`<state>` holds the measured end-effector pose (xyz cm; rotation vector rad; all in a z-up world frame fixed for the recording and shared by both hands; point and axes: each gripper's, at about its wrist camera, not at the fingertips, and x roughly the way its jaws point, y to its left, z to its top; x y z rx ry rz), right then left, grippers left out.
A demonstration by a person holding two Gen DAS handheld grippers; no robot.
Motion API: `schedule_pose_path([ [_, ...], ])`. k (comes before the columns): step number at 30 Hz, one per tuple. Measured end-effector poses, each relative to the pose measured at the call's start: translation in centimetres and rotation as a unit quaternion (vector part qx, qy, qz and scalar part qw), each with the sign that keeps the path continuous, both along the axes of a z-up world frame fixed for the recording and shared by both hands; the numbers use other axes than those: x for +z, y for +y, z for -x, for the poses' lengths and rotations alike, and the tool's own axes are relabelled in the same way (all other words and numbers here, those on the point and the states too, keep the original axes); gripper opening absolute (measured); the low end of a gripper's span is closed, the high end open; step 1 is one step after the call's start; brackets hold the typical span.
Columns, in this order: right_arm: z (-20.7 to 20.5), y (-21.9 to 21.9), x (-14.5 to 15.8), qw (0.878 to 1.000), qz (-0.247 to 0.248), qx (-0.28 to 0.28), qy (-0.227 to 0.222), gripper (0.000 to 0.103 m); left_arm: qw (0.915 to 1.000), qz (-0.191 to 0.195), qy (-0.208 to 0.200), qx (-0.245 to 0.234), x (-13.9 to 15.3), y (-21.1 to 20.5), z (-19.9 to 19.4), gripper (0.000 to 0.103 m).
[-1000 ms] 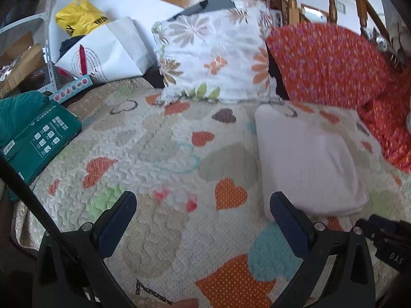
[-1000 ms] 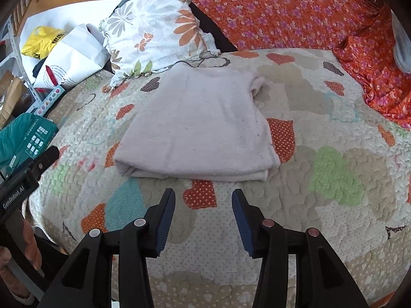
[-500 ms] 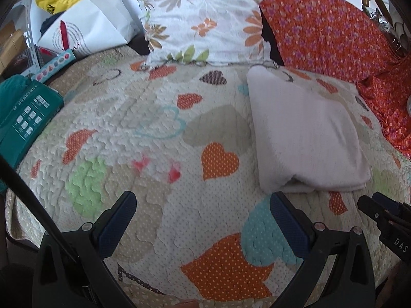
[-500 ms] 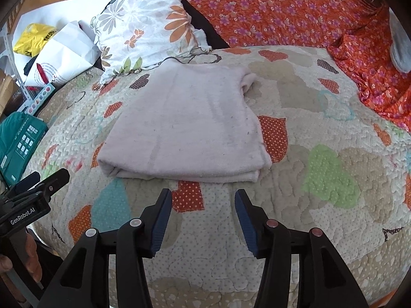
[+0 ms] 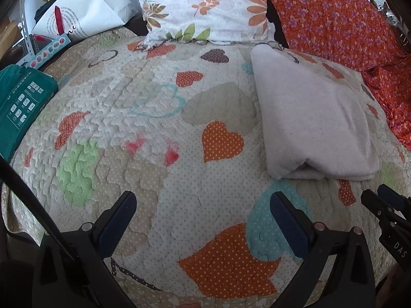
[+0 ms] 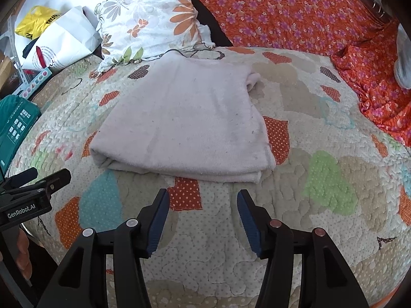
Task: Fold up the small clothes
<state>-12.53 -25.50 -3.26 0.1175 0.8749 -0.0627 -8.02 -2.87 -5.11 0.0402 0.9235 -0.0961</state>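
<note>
A pale pink small garment (image 6: 185,125) lies folded flat on the heart-patterned quilt (image 6: 321,169); it also shows at the right of the left wrist view (image 5: 310,118). My right gripper (image 6: 203,200) is open and empty, just short of the garment's near folded edge. My left gripper (image 5: 203,205) is open wide and empty over bare quilt (image 5: 154,128), to the left of the garment. The left gripper's tool shows at the left edge of the right wrist view (image 6: 33,190); the right gripper's tool shows at the right edge of the left wrist view (image 5: 385,205).
A floral pillow (image 6: 151,18) and an orange flowered cloth (image 6: 295,12) lie behind the garment. A teal box (image 5: 20,102), a white paper bag (image 5: 82,12) and a yellow bag (image 6: 36,20) sit at the left beyond the quilt's edge.
Both grippers have moved forward and tilted down toward the quilt, so the garment looks nearer. The right gripper's jaws have opened slightly wider. The garment has not moved.
</note>
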Motion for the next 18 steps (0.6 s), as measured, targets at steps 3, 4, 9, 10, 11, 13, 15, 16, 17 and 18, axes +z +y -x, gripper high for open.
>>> schedule_pose_path([
  [3, -0.04, -0.17, -0.08, 1.000, -0.001, -0.002, 0.002, 0.060, 1.0000, 0.000, 0.002, 0.000, -0.13, -0.04, -0.03, 0.103],
  [4, -0.07, -0.24, -0.10, 1.000, -0.001, -0.002, 0.002, 0.060, 1.0000, 0.000, 0.003, 0.000, -0.12, -0.06, -0.02, 0.103],
  [9, -0.18, -0.56, -0.26, 1.000, -0.002, -0.006, 0.006, 0.060, 1.0000, 0.000, 0.006, -0.002, -0.30, -0.14, -0.06, 0.103],
  [10, -0.20, -0.58, -0.28, 1.000, -0.002, -0.007, 0.006, 0.060, 1.0000, 0.000, 0.007, -0.002, -0.33, -0.14, -0.10, 0.103],
  [11, -0.22, -0.61, -0.29, 1.000, -0.002, -0.007, 0.007, 0.060, 1.0000, -0.001, 0.008, -0.003, -0.37, -0.16, -0.11, 0.103],
  [13, -0.25, -0.67, -0.35, 1.000, -0.003, -0.008, 0.008, 0.060, 0.9999, -0.001, 0.011, -0.004, -0.44, -0.19, -0.16, 0.103],
  [15, -0.26, -0.70, -0.41, 1.000, -0.002, -0.008, 0.009, 0.060, 0.9999, -0.001, 0.014, -0.004, -0.55, -0.18, -0.18, 0.103],
  [16, -0.26, -0.69, -0.43, 1.000, -0.002, -0.008, 0.009, 0.061, 0.9999, -0.001, 0.015, -0.005, -0.59, -0.17, -0.20, 0.103],
  [17, -0.25, -0.64, -0.44, 1.000, -0.001, -0.007, 0.010, 0.061, 0.9999, -0.001, 0.016, -0.004, -0.62, -0.17, -0.21, 0.103],
  [18, -0.23, -0.58, -0.46, 1.000, -0.001, -0.008, 0.010, 0.061, 0.9998, -0.001, 0.017, -0.004, -0.65, -0.17, -0.21, 0.103],
])
